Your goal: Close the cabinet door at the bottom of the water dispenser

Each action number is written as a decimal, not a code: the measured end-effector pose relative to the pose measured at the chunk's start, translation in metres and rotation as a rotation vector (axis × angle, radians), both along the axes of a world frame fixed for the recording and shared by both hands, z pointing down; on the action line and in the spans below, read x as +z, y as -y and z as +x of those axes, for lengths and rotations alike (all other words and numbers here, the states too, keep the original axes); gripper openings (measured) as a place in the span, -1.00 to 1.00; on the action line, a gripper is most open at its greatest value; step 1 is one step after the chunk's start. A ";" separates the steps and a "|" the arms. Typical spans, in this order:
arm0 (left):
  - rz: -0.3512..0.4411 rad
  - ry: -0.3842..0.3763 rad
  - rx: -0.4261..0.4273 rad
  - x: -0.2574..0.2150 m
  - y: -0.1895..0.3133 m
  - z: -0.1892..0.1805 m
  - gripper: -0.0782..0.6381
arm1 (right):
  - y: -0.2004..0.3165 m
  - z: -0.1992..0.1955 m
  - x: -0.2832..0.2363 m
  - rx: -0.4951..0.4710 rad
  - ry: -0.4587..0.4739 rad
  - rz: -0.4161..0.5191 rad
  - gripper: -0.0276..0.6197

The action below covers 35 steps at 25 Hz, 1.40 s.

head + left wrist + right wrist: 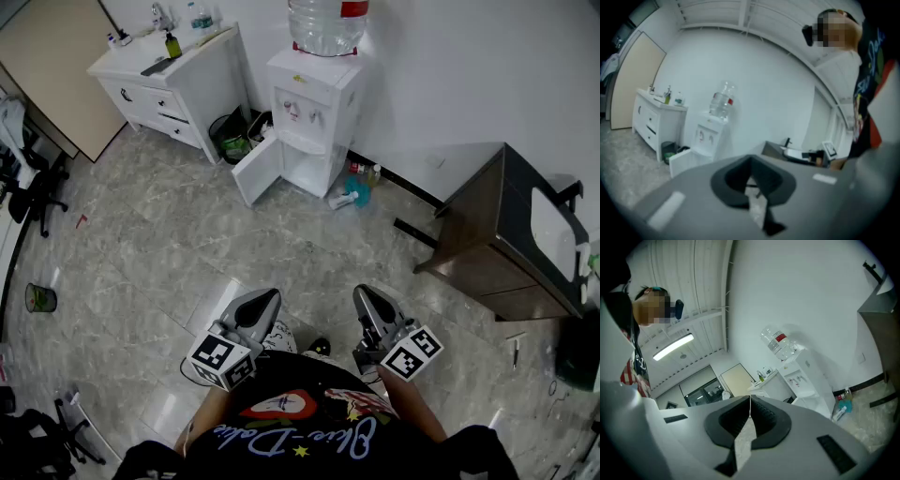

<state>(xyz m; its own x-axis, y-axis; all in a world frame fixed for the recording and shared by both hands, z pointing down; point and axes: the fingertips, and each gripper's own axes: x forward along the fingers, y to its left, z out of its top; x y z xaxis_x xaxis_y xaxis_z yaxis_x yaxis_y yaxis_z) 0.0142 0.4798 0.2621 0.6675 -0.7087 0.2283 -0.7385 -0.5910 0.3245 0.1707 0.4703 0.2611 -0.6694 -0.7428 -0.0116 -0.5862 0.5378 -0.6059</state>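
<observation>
The white water dispenser (314, 103) stands against the far wall with a clear bottle (326, 23) on top. Its bottom cabinet door (258, 171) hangs open, swung out to the left. Both grippers are held close to the person's body, far from the dispenser. My left gripper (268, 298) and right gripper (367, 296) are both shut with nothing in them. The left gripper view shows the dispenser (708, 136) and its open door (686, 161) beyond the shut jaws of my left gripper (751, 158). In the right gripper view the dispenser (802, 373) shows to the right of my right gripper (750, 398).
A white drawer unit (169, 80) and a black bin (230, 139) stand left of the dispenser. Bottles (356, 192) lie on the floor at its right foot. A dark brown cabinet (497, 234) stands to the right. A green cup (39, 298) sits on the grey marble floor (169, 244).
</observation>
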 end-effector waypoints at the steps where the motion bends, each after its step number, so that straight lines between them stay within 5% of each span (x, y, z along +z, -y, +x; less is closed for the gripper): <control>1: 0.002 -0.014 -0.020 0.000 0.009 -0.006 -0.79 | 0.005 -0.002 0.004 0.002 -0.003 -0.010 -0.86; 8: 0.011 -0.024 -0.006 0.022 0.085 -0.025 -0.79 | 0.078 -0.036 0.032 -0.004 -0.091 -0.045 -0.86; 15: -0.022 -0.054 0.064 0.040 0.255 -0.066 -0.79 | 0.234 -0.089 0.052 0.086 -0.083 -0.094 -0.86; 22: -0.043 0.080 0.213 0.092 0.377 -0.103 -0.79 | 0.391 -0.153 0.102 0.138 -0.252 -0.132 -0.86; 27: -0.035 0.161 0.280 0.155 0.449 -0.123 -0.79 | 0.464 -0.181 0.151 0.150 -0.263 -0.180 -0.86; 35: -0.152 0.176 0.076 0.282 0.532 -0.142 -0.79 | 0.519 -0.206 0.266 0.092 -0.253 -0.282 -0.86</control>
<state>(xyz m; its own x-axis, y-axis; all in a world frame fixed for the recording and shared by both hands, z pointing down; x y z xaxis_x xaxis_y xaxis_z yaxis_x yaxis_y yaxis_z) -0.1279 -0.0523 0.5442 0.6584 -0.6062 0.4462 -0.7465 -0.6015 0.2844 -0.0355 -0.0485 0.5270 -0.5552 -0.7504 0.3587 -0.7744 0.3089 -0.5522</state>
